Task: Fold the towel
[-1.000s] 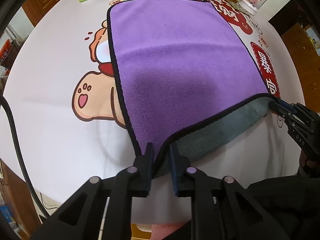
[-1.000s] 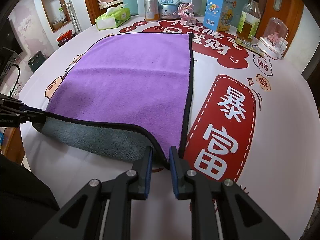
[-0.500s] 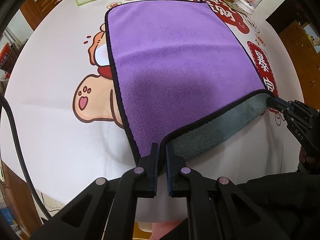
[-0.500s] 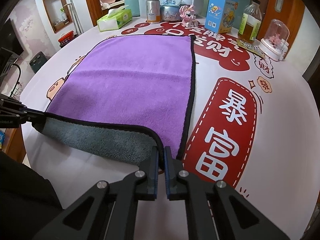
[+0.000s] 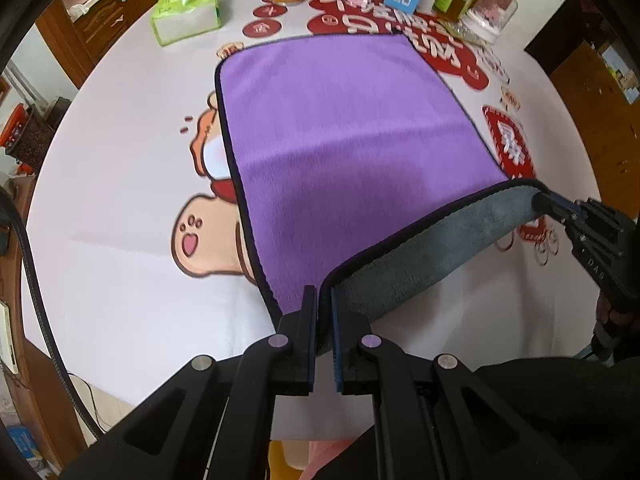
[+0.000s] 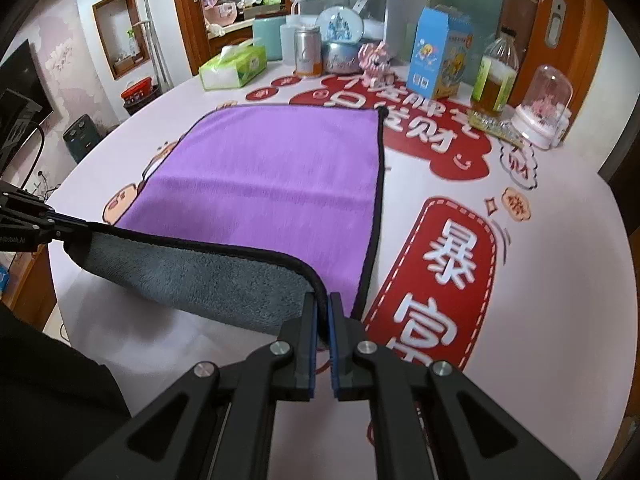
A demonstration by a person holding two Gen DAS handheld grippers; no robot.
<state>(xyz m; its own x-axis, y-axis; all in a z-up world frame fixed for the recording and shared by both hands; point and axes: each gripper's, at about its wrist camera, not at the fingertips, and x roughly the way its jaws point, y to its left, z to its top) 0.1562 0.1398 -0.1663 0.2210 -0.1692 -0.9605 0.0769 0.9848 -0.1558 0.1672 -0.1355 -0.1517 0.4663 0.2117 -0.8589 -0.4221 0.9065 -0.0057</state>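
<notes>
Both tongs now clenched on towel (image 5: 344, 152) near corners: L tongs (image 5: 324, 300), R tongs (image 6: 323, 308). A sec ago they were apart. Near edge lifted, grey underside showing; rest flat on bench (image 5: 120, 300). Prob. ready to carry edge fwd for 1st fold.

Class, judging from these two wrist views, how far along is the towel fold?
Done: the left tool and right tool are each shut on a near corner of the purple towel. In hand: the near edge is raised, grey underside showing. Left: carry it over to the far edge, which lies flat on the table, then release.
</notes>
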